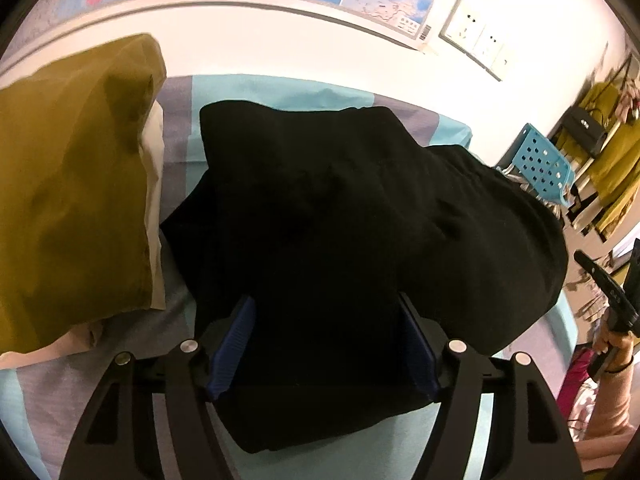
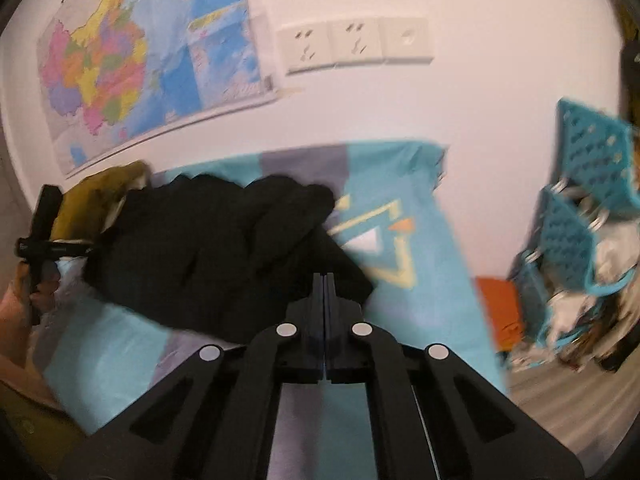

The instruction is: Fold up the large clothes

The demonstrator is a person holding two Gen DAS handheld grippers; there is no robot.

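**Fig.: Black garment bunched on bed, fold unfinished**

L gripper spread wide astride black garment, blue pads not seen pressing. R gripper closed, empty, over near hem. Risk: shut jaws snagging cloth, undoing fold; heap slumping toward pillow. R view only: bedsheet pattern, wall map

Black matt cloth garment, soft and rumpled. Olive-yellow matt fabric pillow. Turquoise-and-grey printed cotton-like bedsheet, smooth. Left gripper: matt black plastic, ribbed blue pads, shiny metal pins. Glossy paper wall map. Perforated turquoise plastic baskets.
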